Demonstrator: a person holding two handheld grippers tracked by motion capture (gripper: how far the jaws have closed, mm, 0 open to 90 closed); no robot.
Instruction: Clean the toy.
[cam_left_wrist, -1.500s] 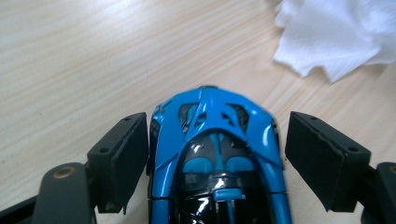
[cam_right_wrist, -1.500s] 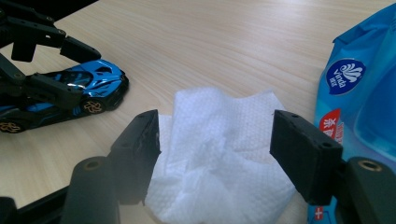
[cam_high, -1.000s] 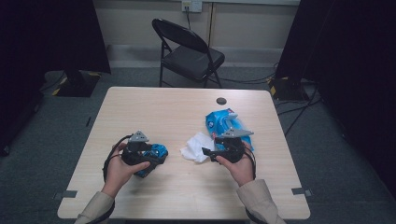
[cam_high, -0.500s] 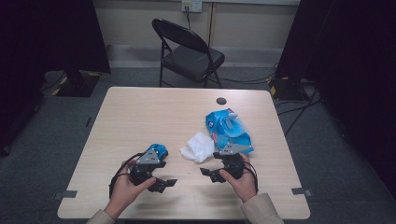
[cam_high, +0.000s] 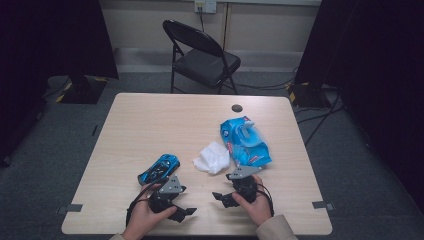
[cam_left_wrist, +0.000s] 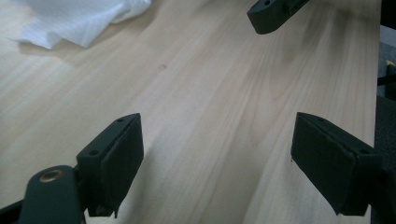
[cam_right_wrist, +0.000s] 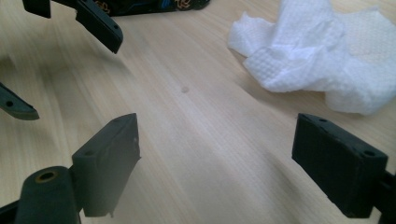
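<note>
A blue toy car (cam_high: 159, 169) lies on the wooden table (cam_high: 150, 125), just beyond my left gripper (cam_high: 187, 202), which sits near the front edge, open and empty. A crumpled white wipe (cam_high: 212, 158) rests at mid-table beside a blue wipes packet (cam_high: 245, 142). My right gripper (cam_high: 220, 199) faces the left one; its jaws have just been opening and nothing is between them. The left gripper view has my left gripper (cam_left_wrist: 215, 140) over bare wood, with the wipe (cam_left_wrist: 79, 18) far off. In the right gripper view, my right gripper (cam_right_wrist: 217, 144) is wide apart short of the wipe (cam_right_wrist: 322, 60).
A small dark round object (cam_high: 237, 108) lies near the table's far edge. A black folding chair (cam_high: 200, 55) stands behind the table. Cables run on the floor at right. One jaw of the other gripper (cam_left_wrist: 271, 14) shows at the top of the left gripper view.
Both hands have drawn back toward the front edge and lowered. The left gripper has come away from the car, which stays on the table; the right has left the packet and wipe.
</note>
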